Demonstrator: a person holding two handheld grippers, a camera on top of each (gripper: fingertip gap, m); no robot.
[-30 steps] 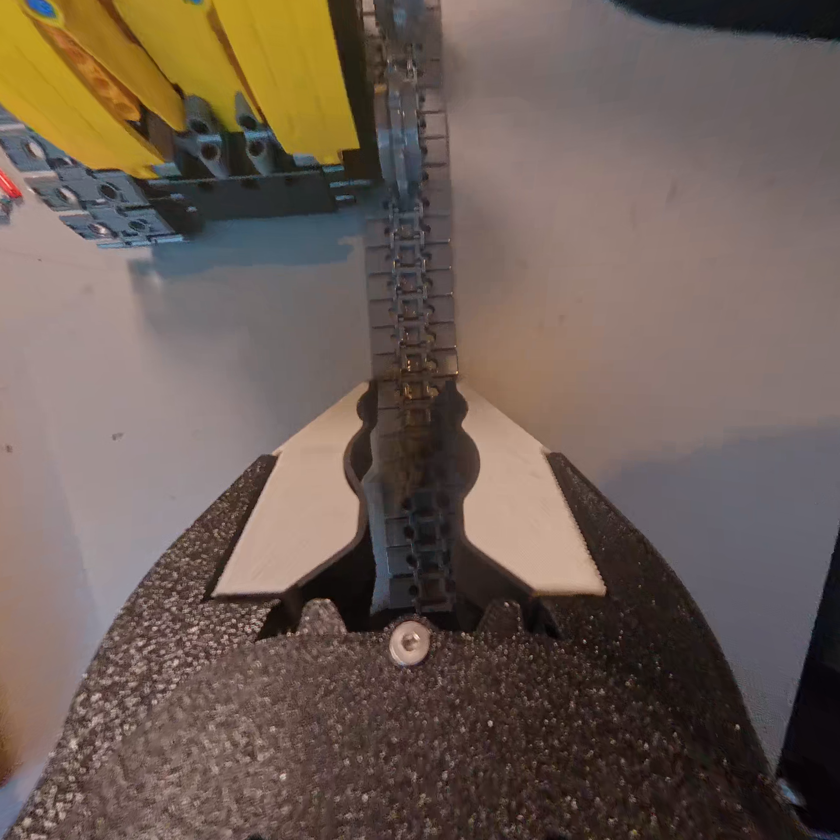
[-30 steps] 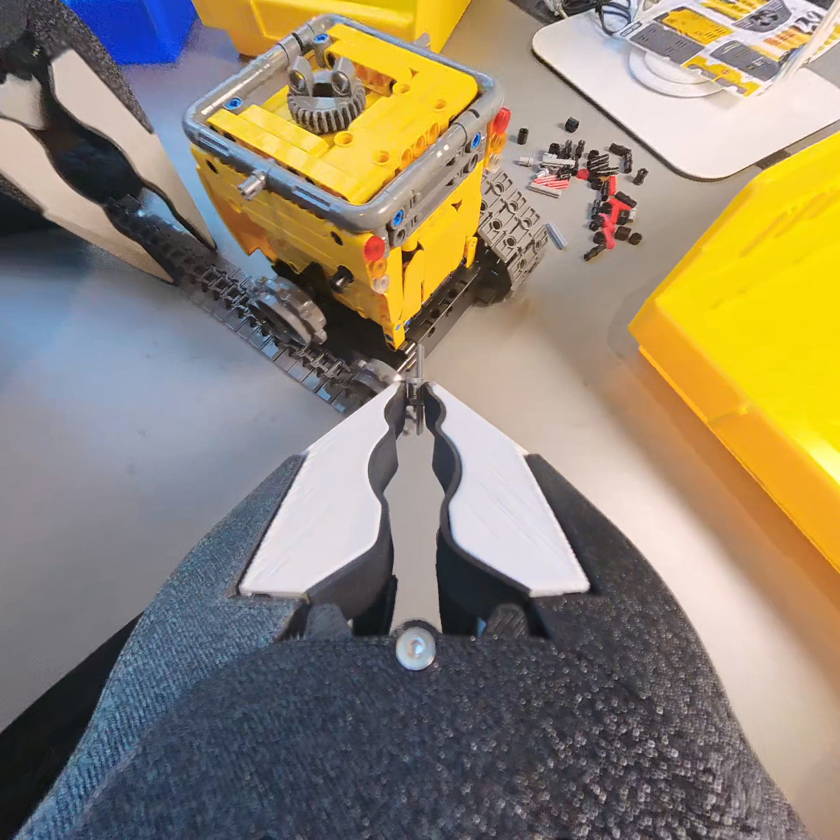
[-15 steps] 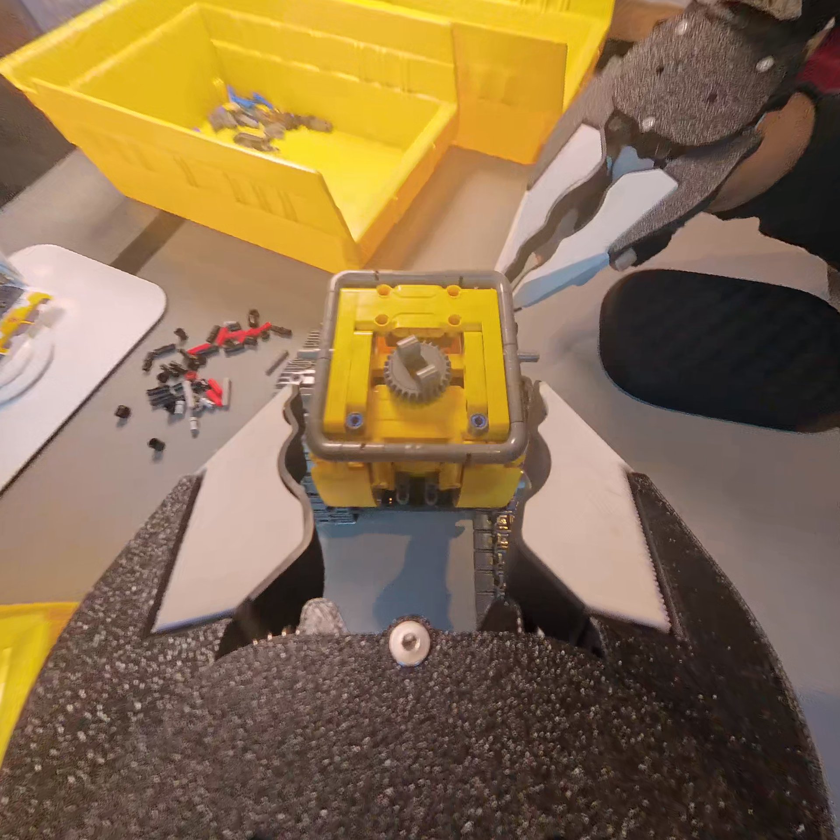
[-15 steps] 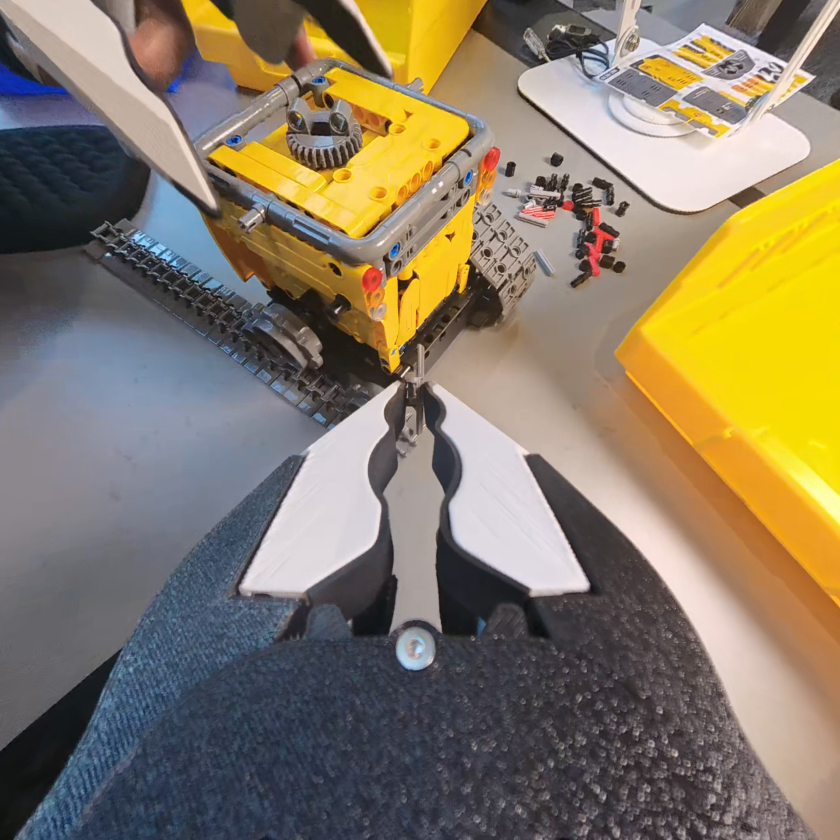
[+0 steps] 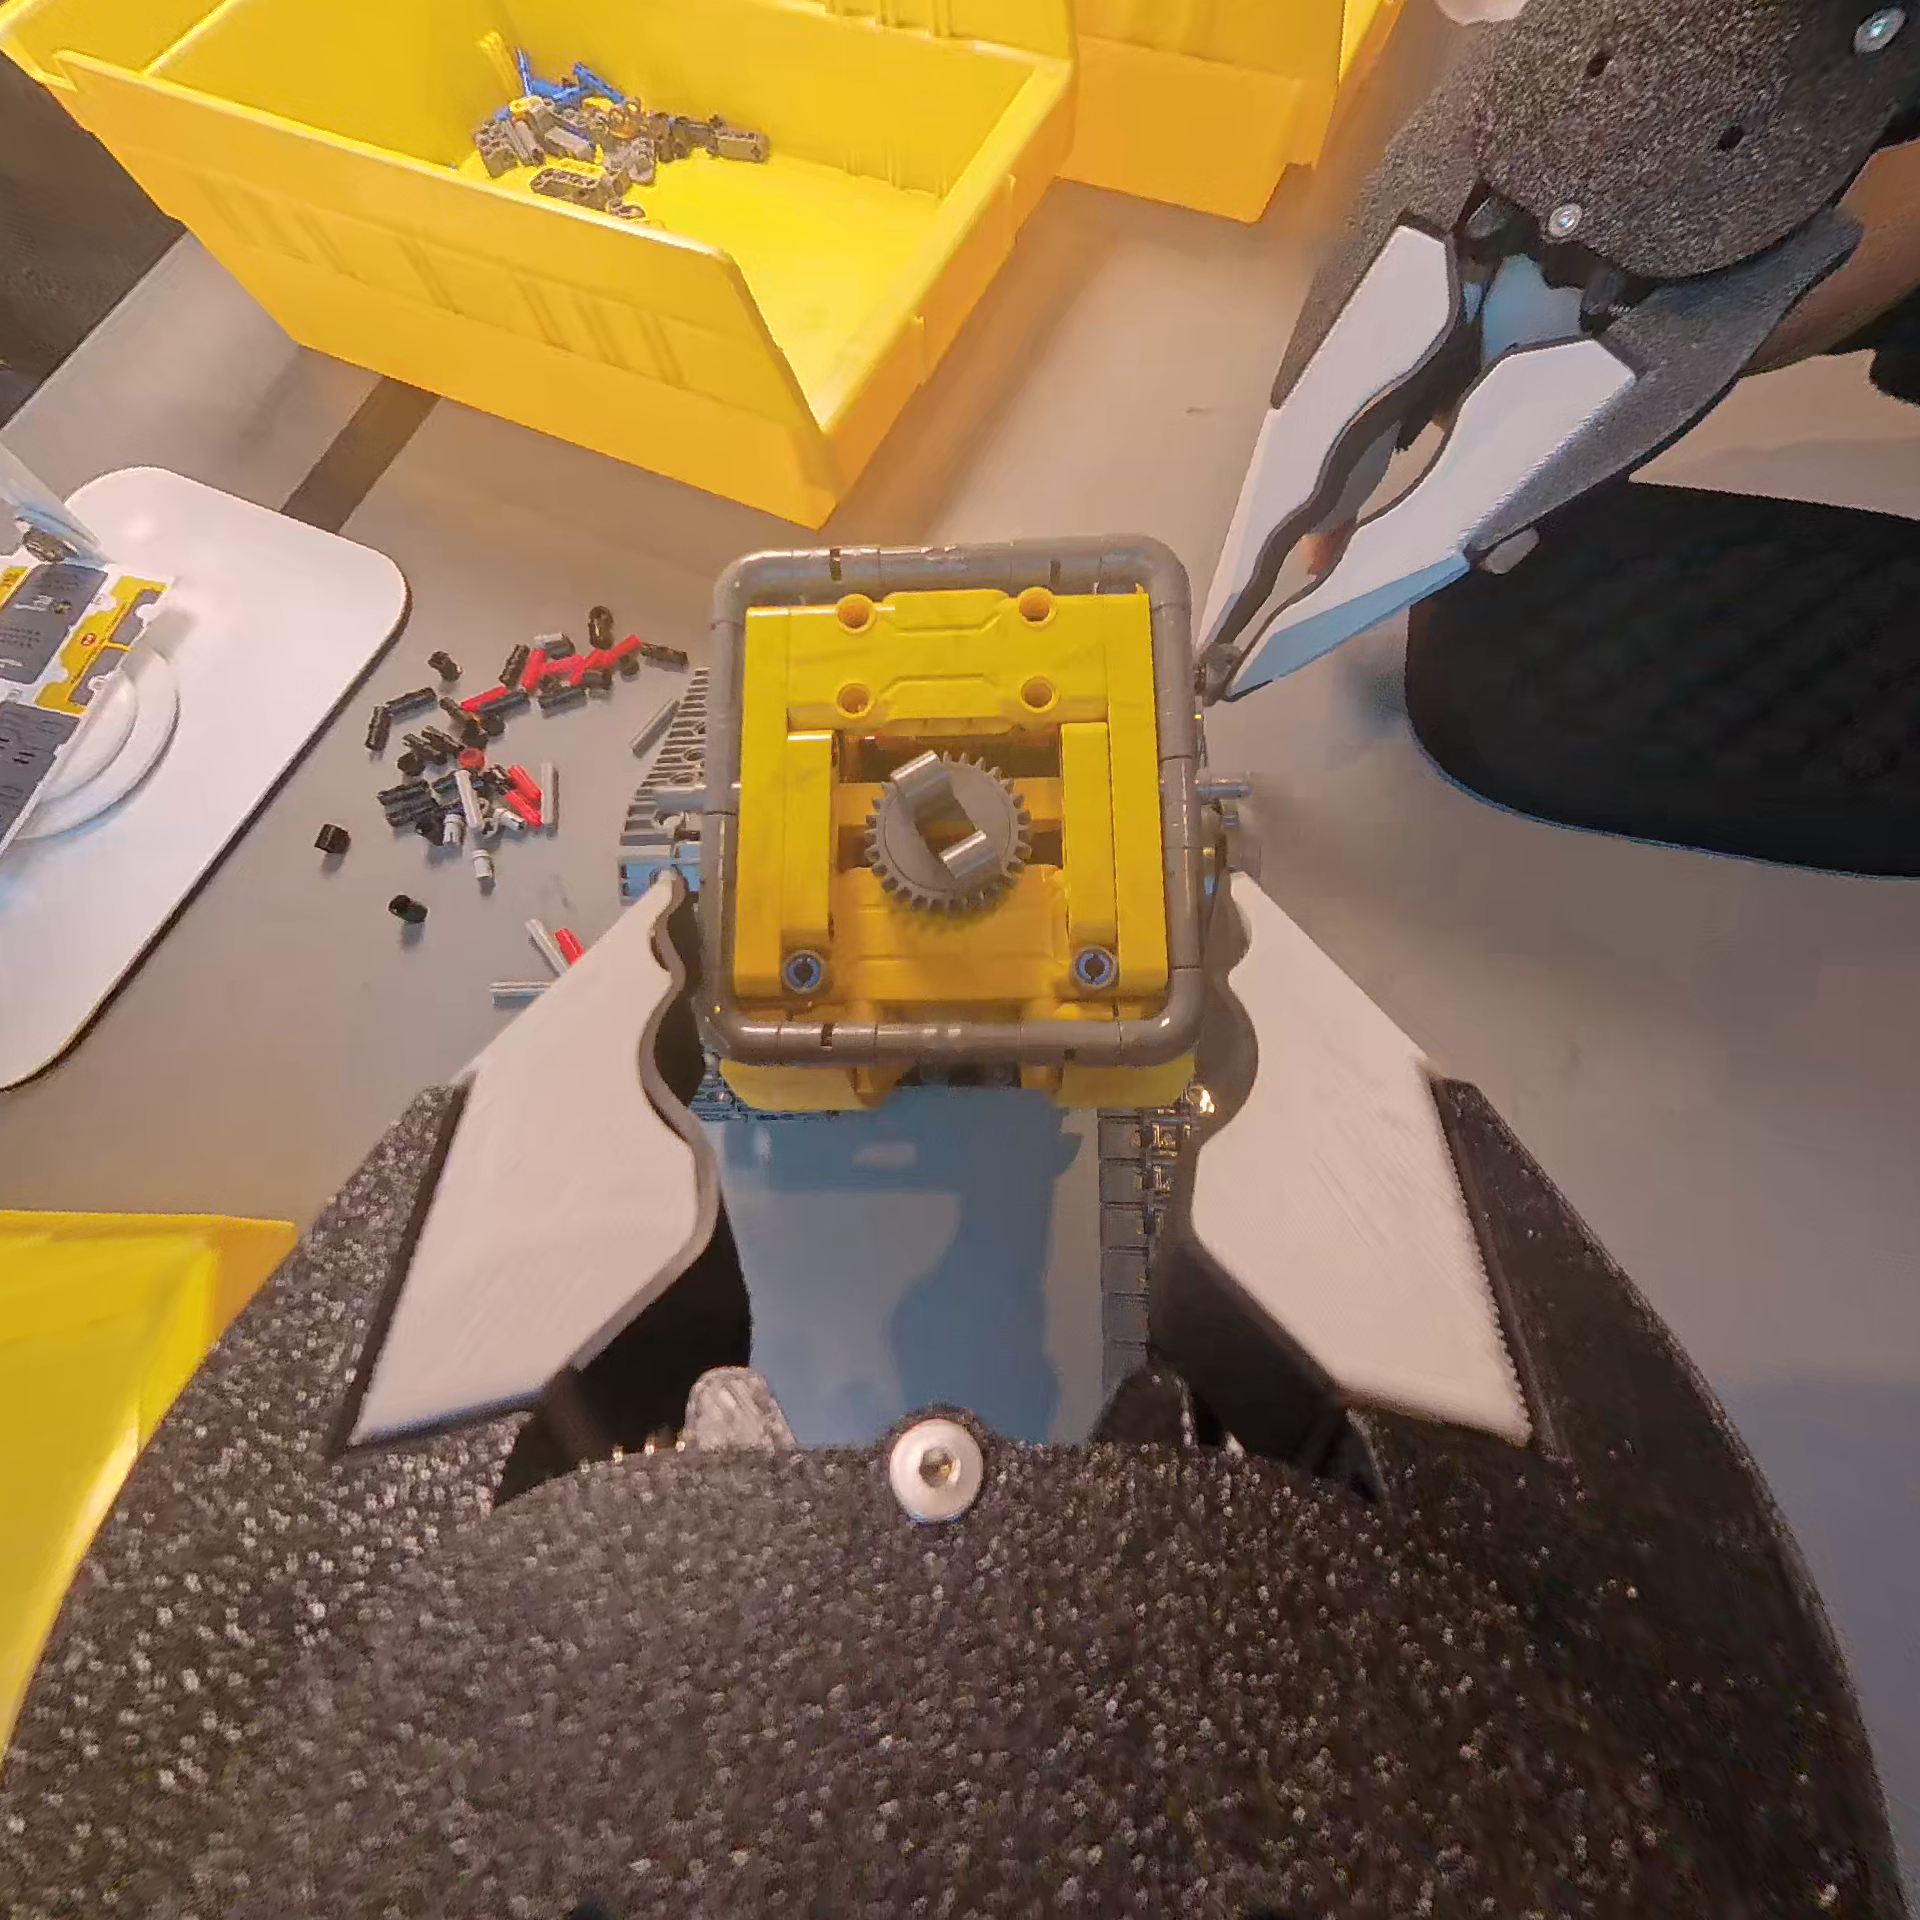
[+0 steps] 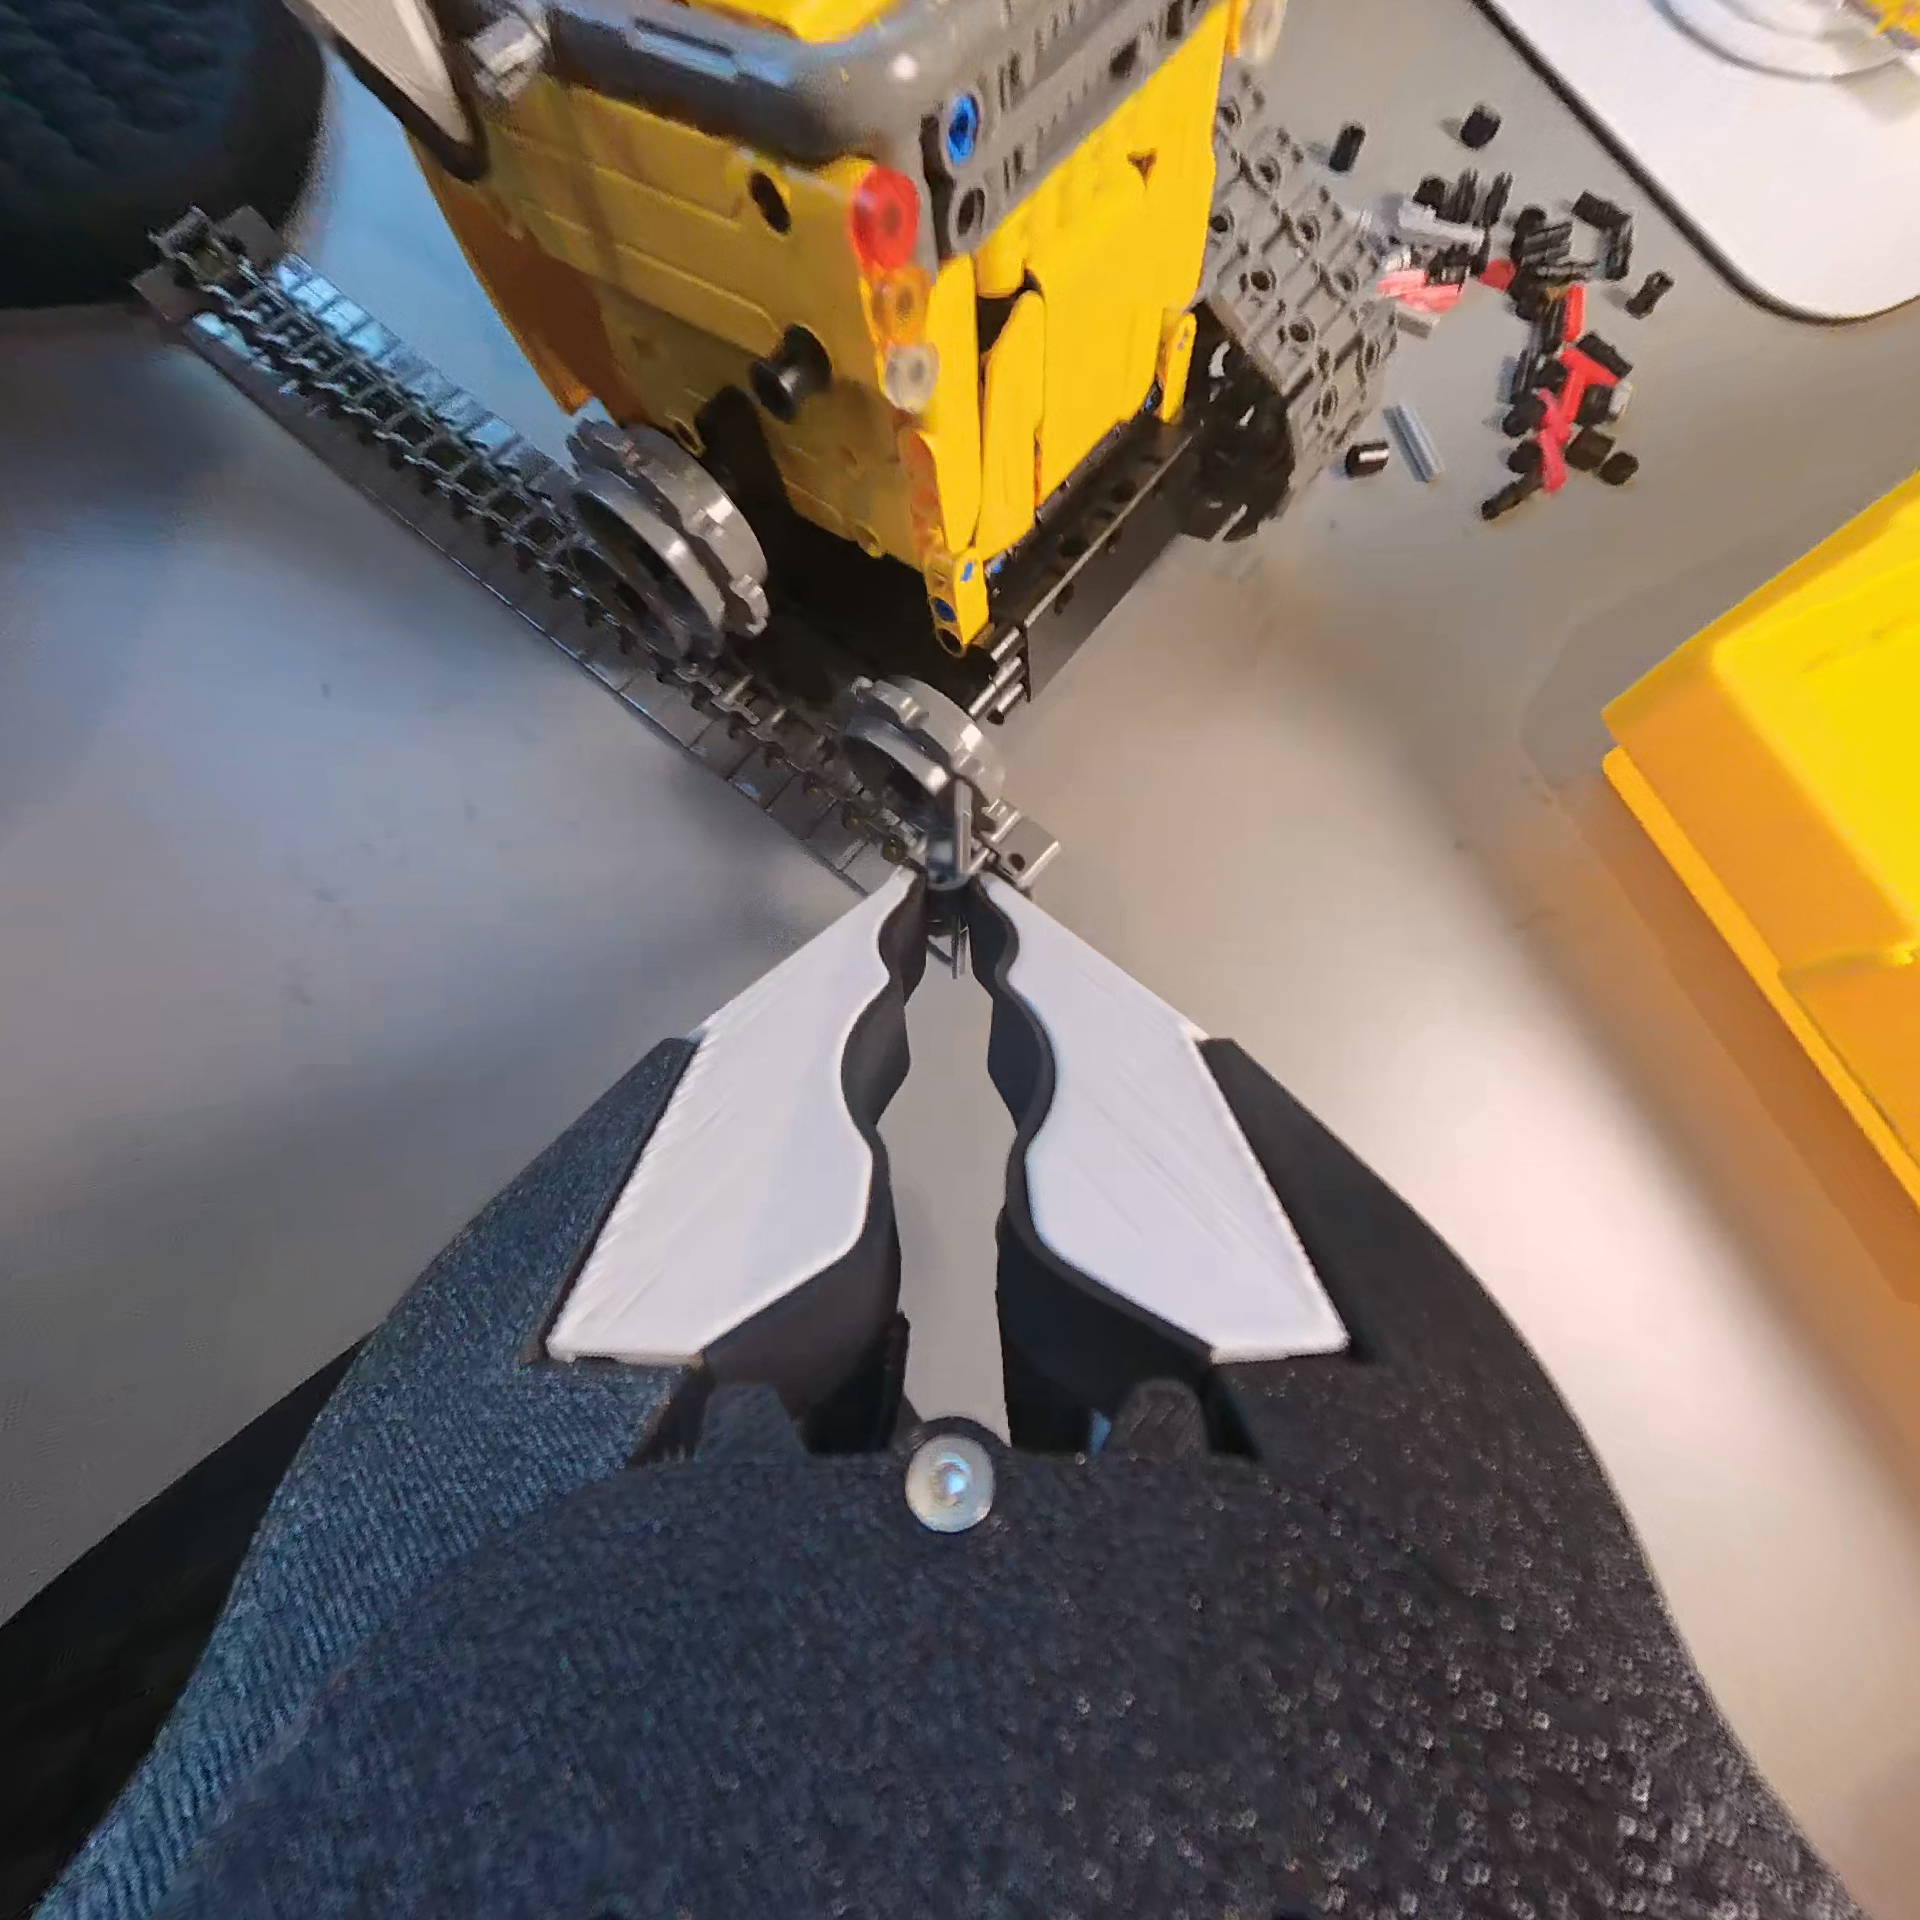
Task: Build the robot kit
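A yellow brick model (image 5: 951, 675) with a grey frame and a top gear stands on the grey table. My left gripper (image 5: 953, 883) is open and straddles the model from above, one finger close along each side; I cannot tell if they touch. A dark grey track chain (image 6: 416, 416) lies flat under the model's wheels and also shows between my left fingers (image 5: 1127, 1195). My right gripper (image 6: 945, 896) is shut on a small grey pin (image 6: 961, 831) at the track's near end, by a small grey wheel (image 6: 914, 738). It also shows in the left wrist view (image 5: 1226, 675), by the model's right side.
Yellow bins stand behind the model (image 5: 623, 260) and to the right (image 6: 1766, 779). Loose black and red pins (image 5: 488, 748) lie left of the model. A white stand base (image 5: 208, 727) holds a printed sheet. A black cushion (image 5: 1662, 675) lies at the right.
My left gripper let go of the track chain, opened, rose over the model and came down around it. My right gripper moved forward and lower to the track's end with the pin.
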